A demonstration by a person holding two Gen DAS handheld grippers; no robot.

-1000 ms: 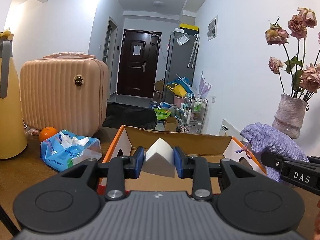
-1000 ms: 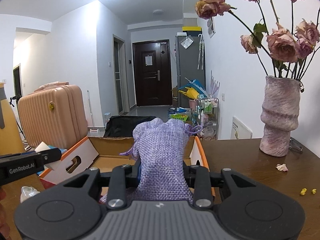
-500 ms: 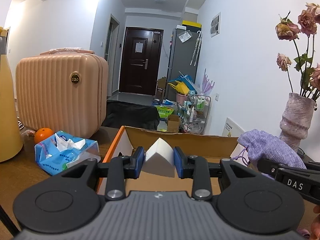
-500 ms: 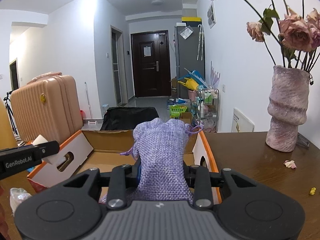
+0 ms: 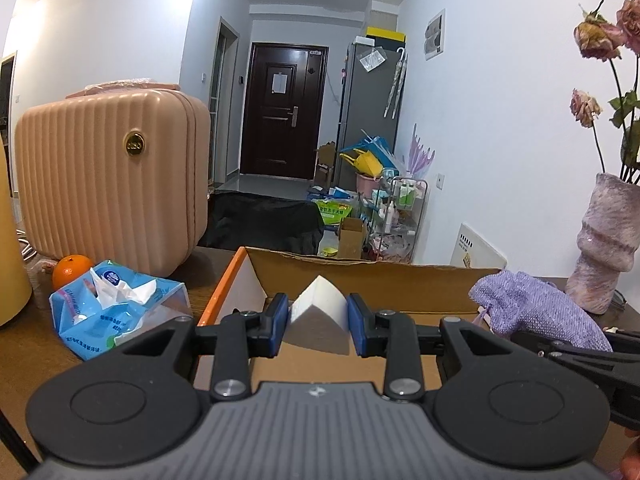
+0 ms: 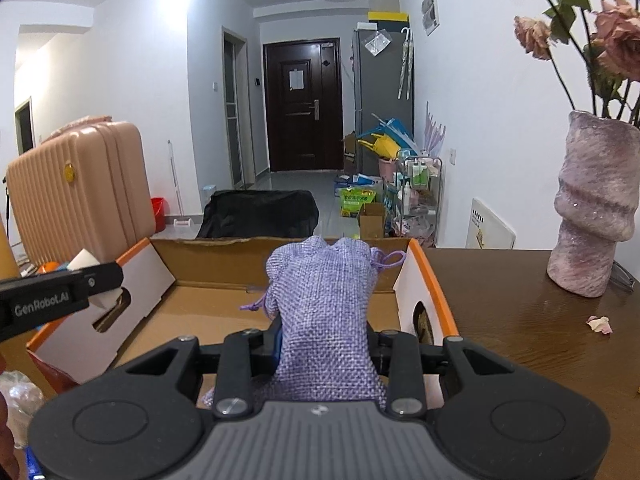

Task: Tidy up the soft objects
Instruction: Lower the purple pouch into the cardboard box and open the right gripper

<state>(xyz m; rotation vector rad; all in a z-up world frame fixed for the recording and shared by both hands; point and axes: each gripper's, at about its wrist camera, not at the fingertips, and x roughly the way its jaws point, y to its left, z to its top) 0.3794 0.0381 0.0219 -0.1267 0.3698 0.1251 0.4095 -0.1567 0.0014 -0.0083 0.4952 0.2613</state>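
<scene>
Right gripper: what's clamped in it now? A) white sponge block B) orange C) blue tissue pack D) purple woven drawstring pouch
D: in the right wrist view the purple woven pouch sits pinched in the right gripper, over the open cardboard box.

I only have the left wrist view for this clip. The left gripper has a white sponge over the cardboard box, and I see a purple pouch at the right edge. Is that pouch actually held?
Observer: Yes. In the right wrist view the right gripper is shut on the purple pouch, its drawstring end pointing away from the camera.
Operator: Is the pouch over the box too?
Observer: It looks so; the box floor shows on both sides of it, nearer the right wall.
Operator: Anything loose beside the vase?
Observer: A fallen petal lies on the table in front of the vase.
</scene>
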